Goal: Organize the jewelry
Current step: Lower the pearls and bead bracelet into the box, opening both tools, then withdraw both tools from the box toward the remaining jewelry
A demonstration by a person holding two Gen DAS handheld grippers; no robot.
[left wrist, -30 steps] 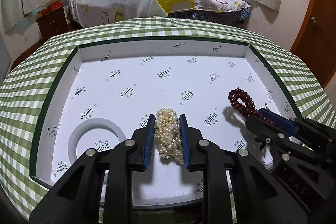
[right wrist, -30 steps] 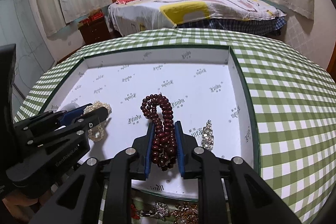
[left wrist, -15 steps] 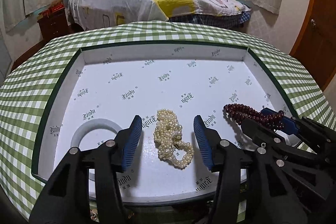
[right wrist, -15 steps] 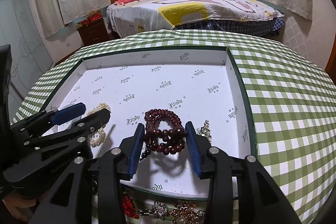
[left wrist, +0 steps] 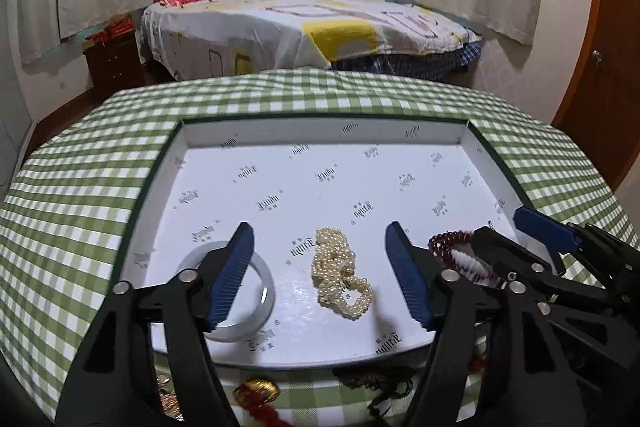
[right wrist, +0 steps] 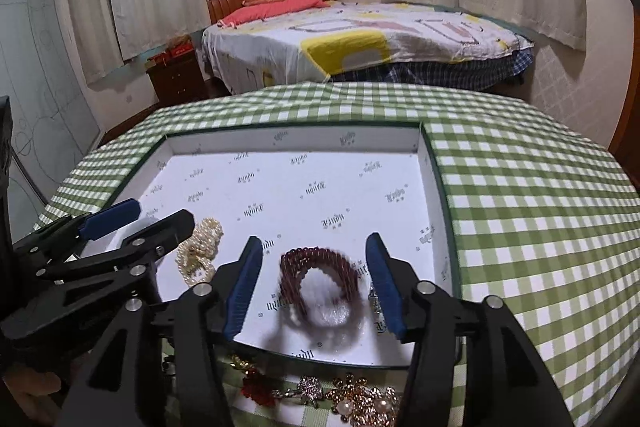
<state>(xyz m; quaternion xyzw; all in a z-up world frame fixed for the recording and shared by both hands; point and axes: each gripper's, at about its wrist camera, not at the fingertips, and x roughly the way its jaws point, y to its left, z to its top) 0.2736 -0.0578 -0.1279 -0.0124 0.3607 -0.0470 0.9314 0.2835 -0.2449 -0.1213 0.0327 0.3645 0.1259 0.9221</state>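
A white tray (left wrist: 320, 135) with a dark green rim lies on the green checked tablecloth. A cream pearl strand (left wrist: 340, 273) lies in a heap on the tray floor. My left gripper (left wrist: 320, 267) is open and empty, its blue pads wide on either side of the pearls. A dark red bead bracelet (right wrist: 316, 277) lies coiled near the tray's front right. My right gripper (right wrist: 314, 275) is open and empty around it. The pearls also show in the right wrist view (right wrist: 200, 247). A white bangle (left wrist: 256, 307) lies at the tray's front left.
Loose jewelry lies on the cloth in front of the tray: gold and pearl pieces (right wrist: 360, 403) and red pieces (left wrist: 260, 399). A small sparkly piece (right wrist: 374, 301) lies by the right pad. A bed (left wrist: 300, 27) stands beyond the table.
Both grippers have opened and drawn back. The left has let the pearl strand drop onto the tray. The right has let go of the red bead bracelet, which now lies coiled.
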